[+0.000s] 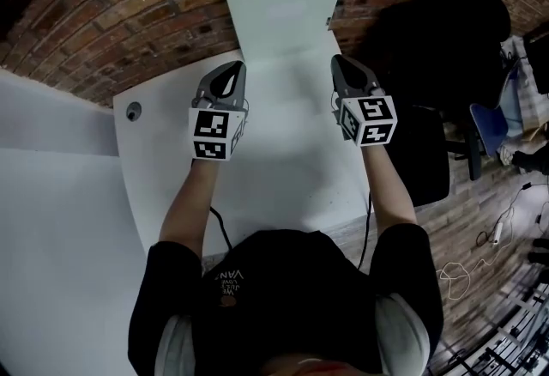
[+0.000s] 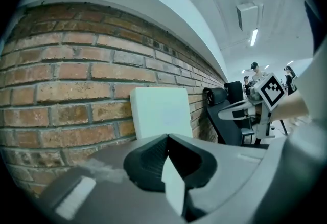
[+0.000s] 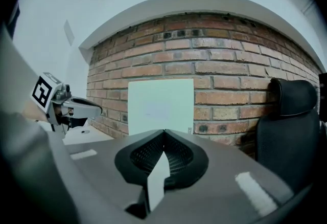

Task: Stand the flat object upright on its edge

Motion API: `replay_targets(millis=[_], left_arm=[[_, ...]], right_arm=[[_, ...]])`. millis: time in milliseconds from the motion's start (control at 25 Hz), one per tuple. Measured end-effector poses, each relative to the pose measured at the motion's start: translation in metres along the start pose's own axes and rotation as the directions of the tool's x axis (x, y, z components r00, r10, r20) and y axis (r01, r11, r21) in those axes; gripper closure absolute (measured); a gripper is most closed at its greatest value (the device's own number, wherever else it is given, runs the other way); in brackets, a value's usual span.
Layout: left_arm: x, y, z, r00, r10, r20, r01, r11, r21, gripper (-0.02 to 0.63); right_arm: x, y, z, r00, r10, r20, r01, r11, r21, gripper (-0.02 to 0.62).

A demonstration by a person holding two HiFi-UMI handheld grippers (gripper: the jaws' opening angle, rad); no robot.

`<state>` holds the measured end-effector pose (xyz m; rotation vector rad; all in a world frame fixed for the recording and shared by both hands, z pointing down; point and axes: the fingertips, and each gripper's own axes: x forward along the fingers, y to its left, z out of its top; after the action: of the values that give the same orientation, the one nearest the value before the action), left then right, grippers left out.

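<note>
The flat object (image 1: 283,9) is a white rectangular panel standing on its edge at the back of the white table (image 1: 292,177), against the brick wall. It shows straight ahead in the left gripper view (image 2: 161,113) and in the right gripper view (image 3: 161,108). My left gripper (image 1: 238,67) hovers over the table short of the panel's left side, jaws shut with nothing between them (image 2: 167,136). My right gripper (image 1: 336,60) hovers level with it near the panel's right side, also shut and empty (image 3: 164,131). Neither gripper touches the panel.
A brick wall (image 1: 129,5) runs behind the table. A black office chair (image 1: 429,151) stands at the table's right edge. A round cable hole (image 1: 133,111) sits at the table's far left corner. A white partition (image 1: 51,194) lies to the left, and cables lie on the floor (image 1: 489,237) to the right.
</note>
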<state>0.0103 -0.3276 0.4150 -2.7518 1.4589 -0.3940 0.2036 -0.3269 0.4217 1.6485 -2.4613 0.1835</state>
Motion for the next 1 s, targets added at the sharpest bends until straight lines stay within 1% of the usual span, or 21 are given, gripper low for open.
replay_targets(millis=[520,1000], left_arm=[[-0.053,-0.014,0.002,0.998,-0.064,0.022,0.065,0.998,-0.021,0.606],[-0.114,-0.014,-0.008,0.992,-0.119,0.039,0.12,0.992,-0.024,0.606]], right_arm=[[-0.053,0.045,0.007,0.999,-0.028,0.03,0.027,0.999,0.034,0.594],[-0.097,0.105,0.0,0.996,-0.083,0.035,0.08,0.994,0.076,0.594]])
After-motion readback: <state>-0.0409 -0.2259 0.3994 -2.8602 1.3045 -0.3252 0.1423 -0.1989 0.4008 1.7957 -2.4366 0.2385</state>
